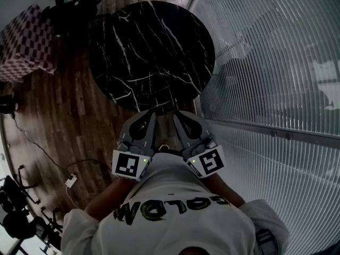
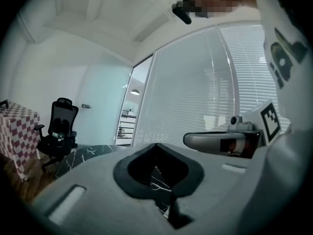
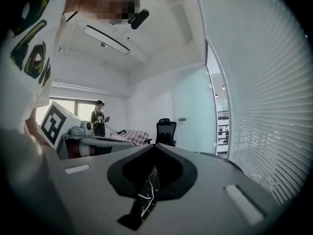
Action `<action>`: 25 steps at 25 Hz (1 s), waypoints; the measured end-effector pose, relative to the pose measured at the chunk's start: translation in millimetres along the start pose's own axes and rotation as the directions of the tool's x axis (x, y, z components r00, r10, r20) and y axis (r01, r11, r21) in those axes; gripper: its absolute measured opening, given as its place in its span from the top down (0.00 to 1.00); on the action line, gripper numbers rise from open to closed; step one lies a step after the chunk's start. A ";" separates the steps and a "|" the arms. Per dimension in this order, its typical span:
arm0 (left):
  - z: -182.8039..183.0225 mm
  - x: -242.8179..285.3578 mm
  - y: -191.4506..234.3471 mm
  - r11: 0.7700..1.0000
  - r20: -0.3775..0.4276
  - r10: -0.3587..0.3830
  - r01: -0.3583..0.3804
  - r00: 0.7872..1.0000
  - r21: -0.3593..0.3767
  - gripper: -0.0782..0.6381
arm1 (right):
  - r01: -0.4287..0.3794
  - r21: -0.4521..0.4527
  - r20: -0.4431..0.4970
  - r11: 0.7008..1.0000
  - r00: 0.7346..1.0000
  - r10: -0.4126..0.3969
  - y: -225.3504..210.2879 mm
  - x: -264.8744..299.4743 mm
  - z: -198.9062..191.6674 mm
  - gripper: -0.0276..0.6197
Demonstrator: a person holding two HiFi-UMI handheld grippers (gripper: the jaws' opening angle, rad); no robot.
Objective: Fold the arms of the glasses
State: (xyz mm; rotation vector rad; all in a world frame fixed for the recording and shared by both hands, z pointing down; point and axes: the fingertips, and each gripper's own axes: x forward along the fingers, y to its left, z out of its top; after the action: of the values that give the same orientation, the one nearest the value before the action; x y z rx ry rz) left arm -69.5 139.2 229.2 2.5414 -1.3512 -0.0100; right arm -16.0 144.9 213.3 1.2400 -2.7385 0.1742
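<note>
No glasses show in any view. The round black marble table (image 1: 154, 52) stands ahead of me, and its top looks bare. I hold both grippers close to my chest, side by side, pointing toward the table's near edge. The left gripper (image 1: 151, 113) has its jaws together with nothing between them, and in its own view the tips (image 2: 156, 145) meet. The right gripper (image 1: 178, 113) is shut too, its tips (image 3: 155, 146) touching and holding nothing. A strip of marble (image 3: 148, 192) shows through the gap behind the right jaws.
A glass wall with blinds (image 1: 276, 62) runs along the right. A checkered-cloth table (image 1: 24, 44) stands at the far left, a black office chair (image 2: 58, 129) beyond it. Cables and a plug (image 1: 69, 182) lie on the wooden floor. A person (image 3: 99, 117) stands far back.
</note>
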 end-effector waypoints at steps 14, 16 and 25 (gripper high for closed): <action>-7.2 43.8 46.5 0.999 -0.078 -0.037 0.038 0.996 0.003 0.89 | 0.034 0.012 -0.019 0.999 0.999 -0.034 -32.3 57.0 -0.4 0.95; -10.3 51.1 47.5 0.999 -0.103 -0.030 0.031 0.994 0.007 0.89 | 0.034 0.016 -0.026 0.999 0.999 -0.033 -42.0 58.8 -0.3 0.95; -28.7 77.1 54.5 1.000 -0.209 0.021 -0.018 0.978 0.014 0.88 | -0.038 0.008 -0.087 0.999 0.996 0.038 -63.2 73.6 -9.1 0.95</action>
State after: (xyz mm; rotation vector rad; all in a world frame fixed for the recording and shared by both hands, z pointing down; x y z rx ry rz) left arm -66.4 53.8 278.5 2.4579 -1.2976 0.2624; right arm -15.9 50.6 237.7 1.1540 -2.6905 0.2348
